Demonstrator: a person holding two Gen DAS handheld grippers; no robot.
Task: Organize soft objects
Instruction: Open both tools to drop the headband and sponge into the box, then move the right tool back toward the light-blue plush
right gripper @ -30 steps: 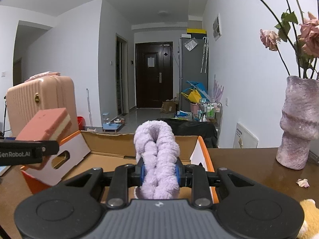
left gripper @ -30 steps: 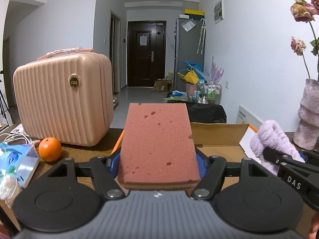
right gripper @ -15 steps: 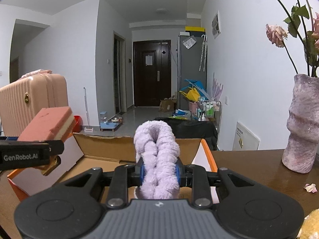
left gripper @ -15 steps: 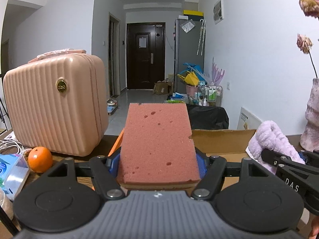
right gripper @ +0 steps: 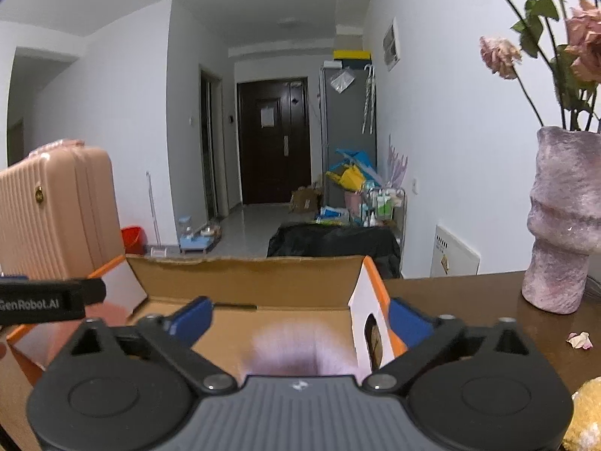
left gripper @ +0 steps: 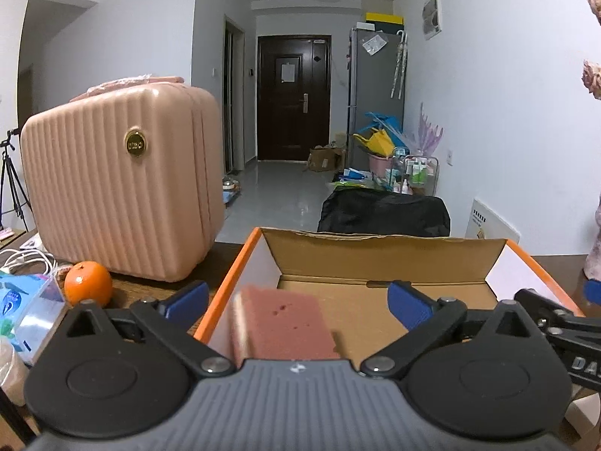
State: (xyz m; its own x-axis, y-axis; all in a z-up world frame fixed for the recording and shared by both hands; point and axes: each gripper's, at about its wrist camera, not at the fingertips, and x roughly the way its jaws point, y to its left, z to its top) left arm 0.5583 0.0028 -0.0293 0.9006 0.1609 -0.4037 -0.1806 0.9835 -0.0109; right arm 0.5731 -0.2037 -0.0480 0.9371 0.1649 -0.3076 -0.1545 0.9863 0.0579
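An open cardboard box (left gripper: 379,253) with orange-edged flaps stands on the brown table; it also shows in the right wrist view (right gripper: 240,278). My left gripper (left gripper: 298,302) is open above the box. The pink sponge (left gripper: 285,325), blurred, is loose between the spread fingers and lies low over the box floor. My right gripper (right gripper: 298,315) is open too. The lilac fluffy cloth (right gripper: 296,351), blurred, sits below it inside the box. The left gripper's finger (right gripper: 49,300) shows at the left of the right wrist view.
A pink ribbed case (left gripper: 120,195) stands on the table left of the box, with an orange (left gripper: 88,287) and a blue packet (left gripper: 22,300) in front. A lilac vase (right gripper: 563,221) with dried roses stands right. A yellow plush (right gripper: 586,413) lies at the lower right.
Both grippers have opened. The sponge and the lilac cloth have left the fingers and dropped toward the box floor.
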